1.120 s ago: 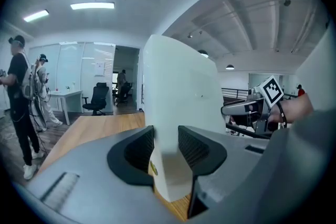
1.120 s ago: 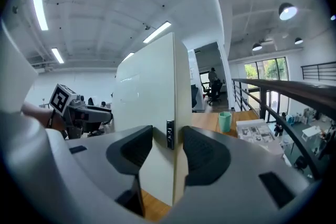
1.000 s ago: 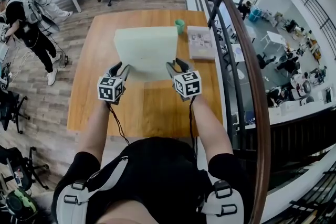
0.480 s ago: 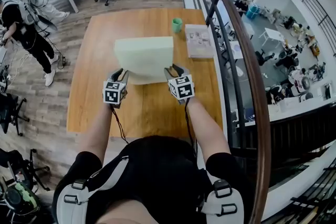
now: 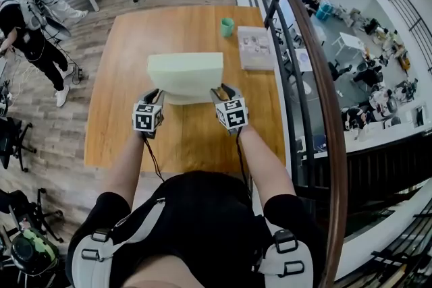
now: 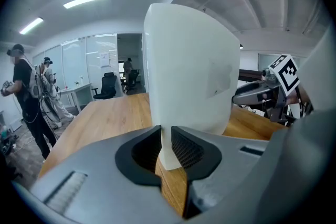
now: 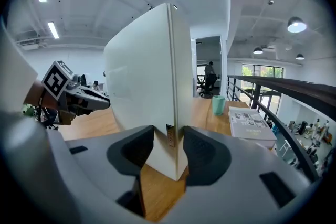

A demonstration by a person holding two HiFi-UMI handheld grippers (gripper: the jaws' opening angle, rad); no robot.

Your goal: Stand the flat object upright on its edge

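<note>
The flat object (image 5: 185,74) is a cream-white slab, raised steeply on the wooden table (image 5: 128,44) with its lower long edge down near me. My left gripper (image 5: 154,95) holds its lower left corner. In the left gripper view the thin corner (image 6: 189,71) sits between the pads of that gripper (image 6: 167,147), whose jaws are closing and touch it on both sides. My right gripper (image 5: 221,91) is at the lower right corner. In the right gripper view, the pads of the right gripper (image 7: 168,152) press on both faces of the thicker edge (image 7: 147,76).
A green cup (image 5: 227,27) and a printed booklet (image 5: 256,48) lie at the table's far right, behind the slab. A curved railing (image 5: 317,77) runs close along the right side. People stand on the floor to the left (image 5: 30,30), with office chairs beyond.
The slab has tipped up steeper, so its face looks shorter from above. The left jaws have closed in on its corner. Both grippers stayed near the front edge.
</note>
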